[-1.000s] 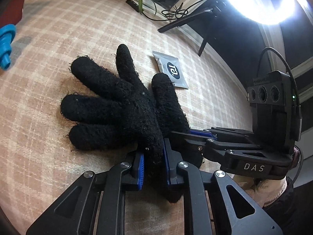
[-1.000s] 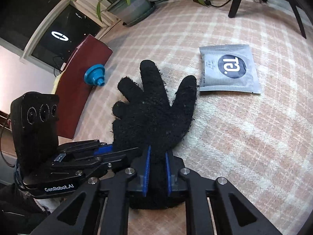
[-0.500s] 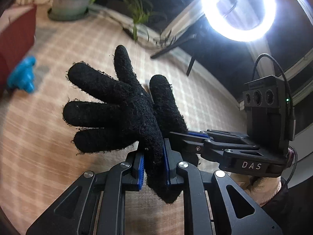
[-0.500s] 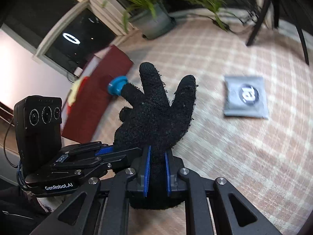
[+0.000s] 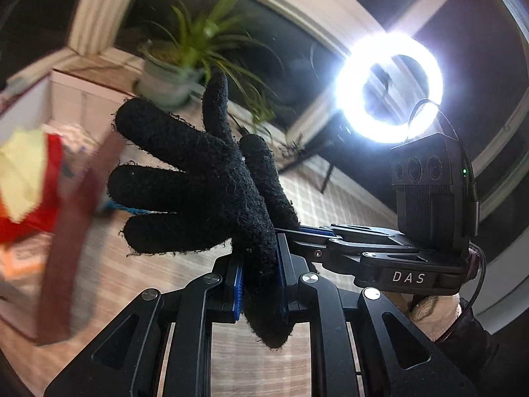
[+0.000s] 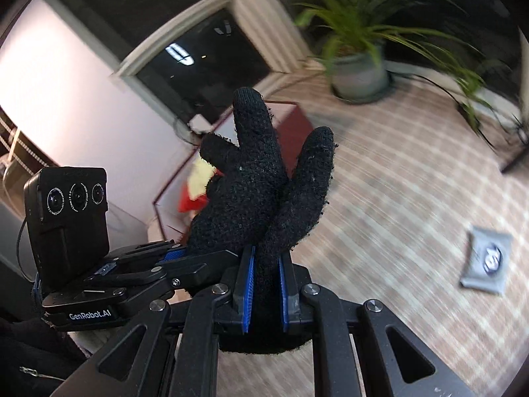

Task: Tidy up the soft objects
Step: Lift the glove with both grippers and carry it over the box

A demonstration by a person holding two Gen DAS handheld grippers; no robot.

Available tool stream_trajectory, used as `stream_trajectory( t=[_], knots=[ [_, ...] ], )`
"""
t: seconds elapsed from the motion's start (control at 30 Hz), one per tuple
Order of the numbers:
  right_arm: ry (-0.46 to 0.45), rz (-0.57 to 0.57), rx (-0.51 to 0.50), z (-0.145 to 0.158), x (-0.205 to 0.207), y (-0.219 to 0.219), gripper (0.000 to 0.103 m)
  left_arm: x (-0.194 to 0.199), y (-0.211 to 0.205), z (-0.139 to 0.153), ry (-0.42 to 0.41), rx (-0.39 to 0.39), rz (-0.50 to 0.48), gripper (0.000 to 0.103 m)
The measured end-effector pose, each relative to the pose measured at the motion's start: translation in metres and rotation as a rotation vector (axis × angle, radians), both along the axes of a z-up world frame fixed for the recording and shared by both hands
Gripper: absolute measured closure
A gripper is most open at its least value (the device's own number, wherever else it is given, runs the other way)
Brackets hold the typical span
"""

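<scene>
Black fuzzy knit, one glove (image 5: 211,192), fills the centre of both wrist views, raised clear of the checked cloth (image 6: 396,198) and gripped at its cuff from two sides. The left gripper (image 5: 258,281) has its blue pads pressed into the cuff at lower centre of its frame, nearly closed with only the fabric between them; the right gripper (image 6: 266,284) pinches the same glove (image 6: 264,178) just as tightly in its own view.

My judgement is that the task is midway: the glove is picked up but not yet put away. A dark red box (image 6: 294,129) sits behind the glove, upper centre of the right view, with red and yellow cloth (image 6: 198,185) already inside (a likely destination, though that is a guess).

Counted: one glove, two grippers, one box, one grey sachet (image 6: 486,259) lying at the right edge, one potted plant (image 6: 360,69) at upper right, one ring light (image 5: 390,89).
</scene>
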State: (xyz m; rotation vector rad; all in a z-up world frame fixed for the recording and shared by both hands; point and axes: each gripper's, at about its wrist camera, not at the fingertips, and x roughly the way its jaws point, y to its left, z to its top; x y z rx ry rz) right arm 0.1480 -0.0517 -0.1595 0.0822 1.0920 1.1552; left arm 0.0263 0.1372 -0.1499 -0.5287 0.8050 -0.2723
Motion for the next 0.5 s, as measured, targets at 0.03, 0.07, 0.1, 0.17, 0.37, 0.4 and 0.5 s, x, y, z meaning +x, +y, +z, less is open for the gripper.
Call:
stream_trajectory(
  t=[0.03, 0.07, 0.1, 0.17, 0.37, 0.4, 0.5],
  knots=[
    [-0.007, 0.017, 0.002, 0.004, -0.001, 0.009, 0.091, -0.003, 0.006, 0.003, -0.005, 0.002, 0.011, 0.089],
    [-0.014, 0.034, 0.004, 0.007, -0.003, 0.020, 0.091, -0.005, 0.015, 0.005, -0.009, 0.003, 0.026, 0.089],
    [-0.018, 0.047, 0.006, 0.010, -0.003, 0.028, 0.091, -0.009, 0.025, 0.009, -0.013, 0.005, 0.043, 0.089],
    [-0.032, 0.079, 0.007, 0.015, -0.006, 0.046, 0.091, -0.015, 0.040, 0.013, -0.023, 0.015, 0.073, 0.089],
    [-0.057, 0.161, 0.013, 0.024, -0.020, 0.101, 0.091, -0.030, 0.082, 0.018, -0.028, 0.042, 0.164, 0.089],
    [-0.056, 0.172, 0.015, 0.024, -0.022, 0.109, 0.091, -0.033, 0.091, 0.018, -0.027, 0.043, 0.182, 0.089],
    [-0.063, 0.202, 0.013, 0.024, -0.031, 0.135, 0.091, -0.041, 0.106, 0.017, -0.020, 0.066, 0.225, 0.089]
  ],
)
